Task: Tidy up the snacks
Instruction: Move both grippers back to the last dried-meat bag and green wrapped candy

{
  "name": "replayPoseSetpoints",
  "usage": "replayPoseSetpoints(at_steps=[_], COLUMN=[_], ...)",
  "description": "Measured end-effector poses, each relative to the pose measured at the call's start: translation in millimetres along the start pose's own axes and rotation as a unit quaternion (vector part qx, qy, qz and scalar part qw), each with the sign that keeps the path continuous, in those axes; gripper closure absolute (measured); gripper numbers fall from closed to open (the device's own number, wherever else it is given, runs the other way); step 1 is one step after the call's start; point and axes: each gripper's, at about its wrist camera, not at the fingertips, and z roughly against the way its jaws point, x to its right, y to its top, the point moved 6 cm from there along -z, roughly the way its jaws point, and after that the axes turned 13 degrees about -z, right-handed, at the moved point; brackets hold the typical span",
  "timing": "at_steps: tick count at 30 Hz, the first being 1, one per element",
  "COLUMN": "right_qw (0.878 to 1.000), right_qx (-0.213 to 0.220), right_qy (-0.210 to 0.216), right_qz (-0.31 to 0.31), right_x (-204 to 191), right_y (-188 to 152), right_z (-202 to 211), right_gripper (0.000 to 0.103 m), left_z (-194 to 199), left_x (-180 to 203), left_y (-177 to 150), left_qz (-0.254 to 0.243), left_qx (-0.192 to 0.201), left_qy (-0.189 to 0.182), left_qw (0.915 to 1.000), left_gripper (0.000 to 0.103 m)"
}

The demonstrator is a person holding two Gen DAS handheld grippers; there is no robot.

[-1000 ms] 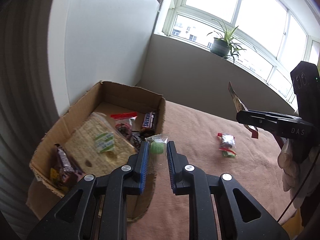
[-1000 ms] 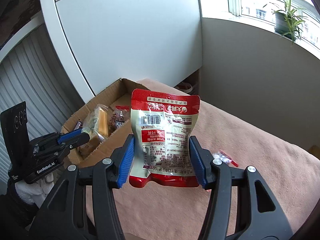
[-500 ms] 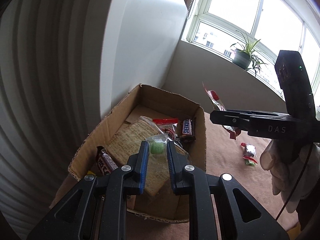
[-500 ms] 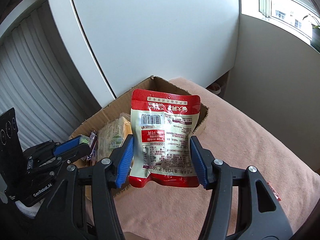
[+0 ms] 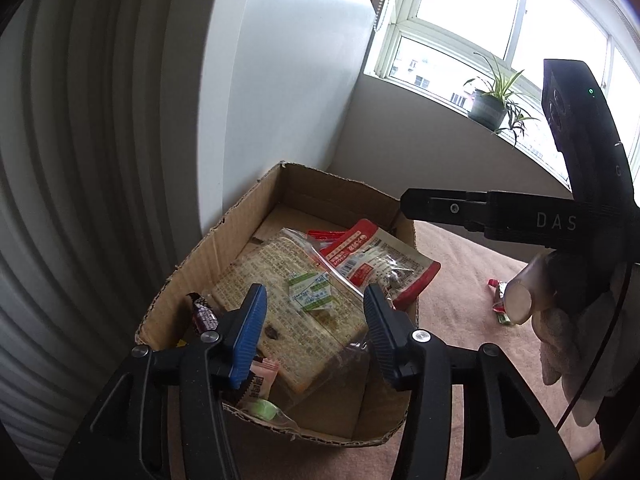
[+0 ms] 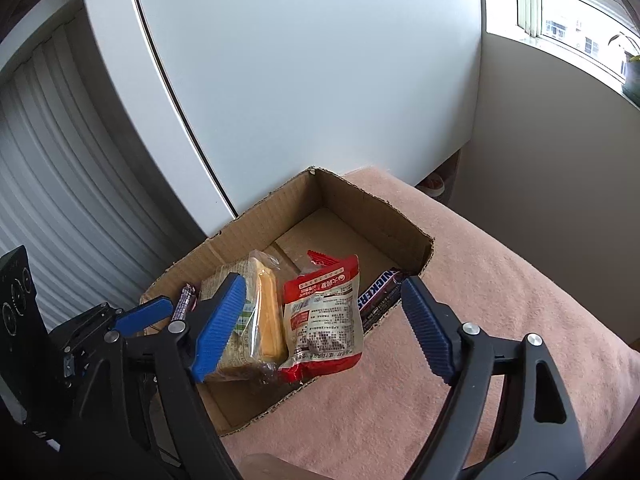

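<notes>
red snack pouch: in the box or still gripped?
In the cardboard box. The red snack pouch leans on the wrapped cake; right gripper jaws are opening, clear of it.

**Box crowded at the near end, bare at the far corner**

The near half of the cardboard box (image 6: 372,204) is filled by the bread pack (image 6: 256,320), the red pouch (image 6: 324,312) and the Snickers bar (image 6: 378,294). Bare floor is left at its far corner. The pink worktop (image 6: 500,292) toward its right edge is unobstructed, with one small wrapped candy (image 5: 498,300) lying there.
</notes>
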Motion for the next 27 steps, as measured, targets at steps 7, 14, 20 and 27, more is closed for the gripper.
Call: replayPoseSetpoints(at_steps=[7,14,20,27], right_qw=[1.0,1.0,0.999,0.995], right_qx=[0.008,0.016,0.032,0.039], right_qy=[-0.001,-0.009,-0.027,-0.054], right_qz=[-0.005,-0.01,-0.032,-0.072], right_x=[7,25,64,131], right_y=[0,-6,-15,-30], right_z=[10,28,53,83], right_gripper=[0.019,0.019,0.019,0.019], left_z=[1,3,6,3], left_x=[2,10,29,57], left_y=[3,4,7,11], left_qz=[-0.005,-0.004,-0.014,-0.027], left_qx=[0.002,0.006,0.011,0.014], left_qy=[0.004,-0.003,-0.017,-0.041], left_qw=[1.0,1.0,0.9997,0.9987], left_gripper=[0.053,0.053,0.053,0.053])
